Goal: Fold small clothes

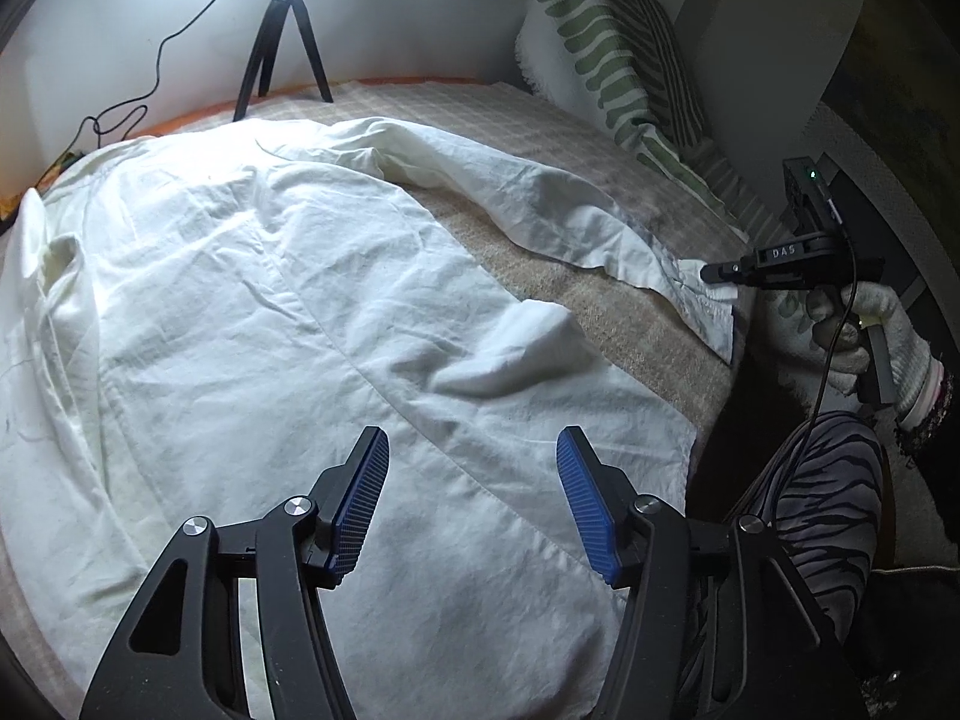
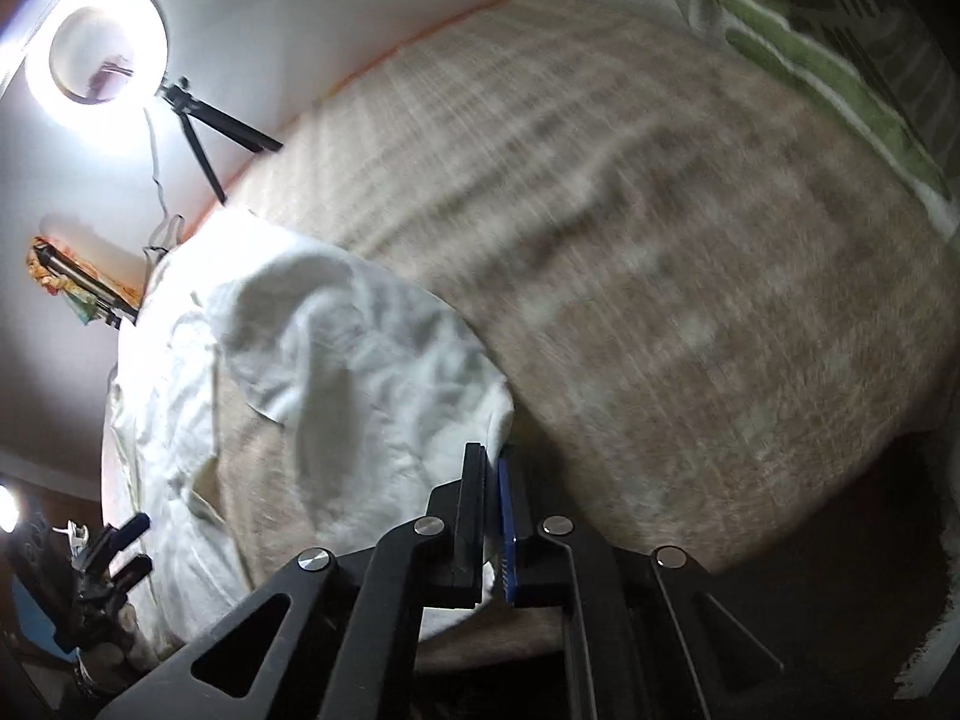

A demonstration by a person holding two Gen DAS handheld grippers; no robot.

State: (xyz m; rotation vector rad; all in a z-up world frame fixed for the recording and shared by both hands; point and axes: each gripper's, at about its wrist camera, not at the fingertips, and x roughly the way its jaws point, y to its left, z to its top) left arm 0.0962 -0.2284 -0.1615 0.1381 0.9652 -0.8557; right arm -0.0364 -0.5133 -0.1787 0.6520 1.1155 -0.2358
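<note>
A white cotton garment (image 1: 252,312) lies spread and wrinkled over the beige checked bed cover (image 1: 600,300). Its long sleeve (image 1: 540,198) stretches to the right edge of the bed. My left gripper (image 1: 474,474) is open and empty, hovering just above the garment's lower hem. My right gripper (image 1: 711,271) is shut on the sleeve's cuff at the bed's right edge. In the right wrist view the right gripper (image 2: 492,468) pinches white cloth (image 2: 360,360) between its closed fingers, and the left gripper (image 2: 129,546) shows at the lower left.
A ring light on a black tripod (image 1: 282,36) stands at the back by the wall, with a cable (image 1: 120,114) trailing left. A green-and-white patterned pillow (image 1: 612,60) leans at the back right. The person's striped leg (image 1: 828,510) is beside the bed at right.
</note>
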